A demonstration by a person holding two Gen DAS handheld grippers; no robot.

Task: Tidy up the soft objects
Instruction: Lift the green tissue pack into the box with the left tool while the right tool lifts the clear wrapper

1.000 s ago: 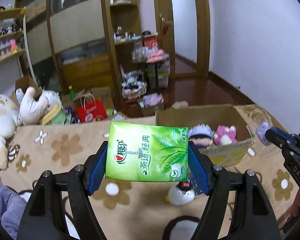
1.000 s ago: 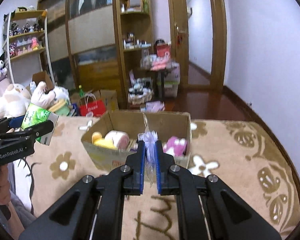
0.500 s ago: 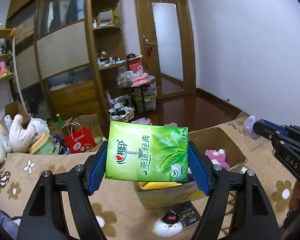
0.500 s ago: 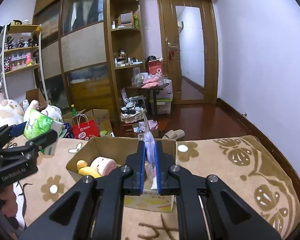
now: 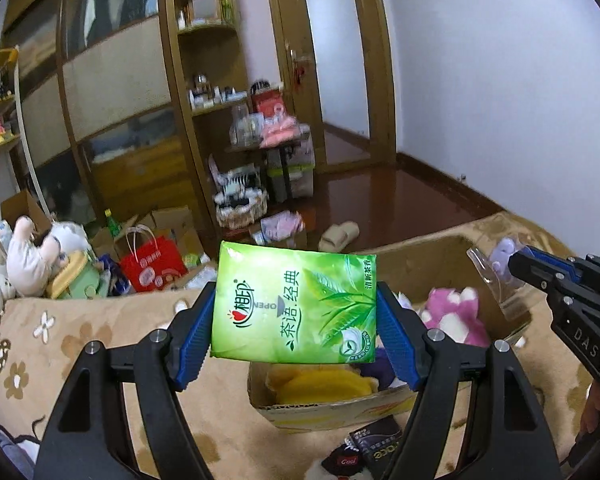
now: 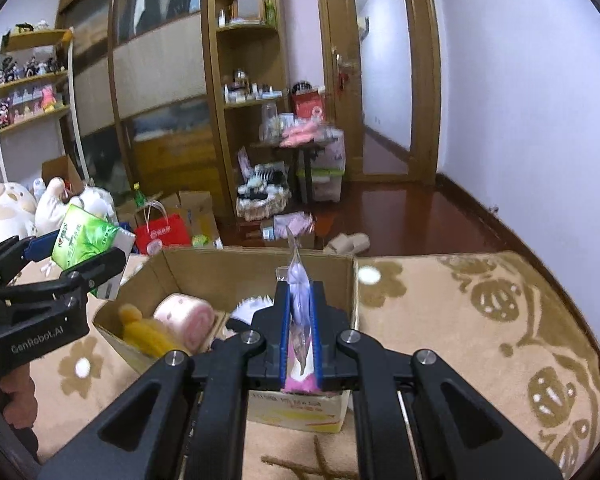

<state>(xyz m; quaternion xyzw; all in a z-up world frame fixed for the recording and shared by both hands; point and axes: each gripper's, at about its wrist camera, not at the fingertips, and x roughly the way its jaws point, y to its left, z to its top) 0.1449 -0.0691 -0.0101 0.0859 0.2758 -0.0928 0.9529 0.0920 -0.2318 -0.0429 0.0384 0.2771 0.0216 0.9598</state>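
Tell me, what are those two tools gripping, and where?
Left tool: green tissue pack, by its short sides. Right tool: clear plastic packet with a lilac toy, pinched flat.

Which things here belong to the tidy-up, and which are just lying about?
In play: green tissue pack held in left gripper; clear-wrapped lilac toy pinched in right gripper; cardboard box holding plush toys.

Lying about: red gift bag, slipper, wicker basket.

Right wrist view: cardboard box [image 6: 256,268] at frame centre on the blanket [image 6: 480,320]. Roll-cake plush [image 6: 184,320] inside its left half. Tissue pack [image 6: 88,240] in left gripper [image 6: 78,254], left of box. Slippers [image 6: 348,242] on the floor behind.
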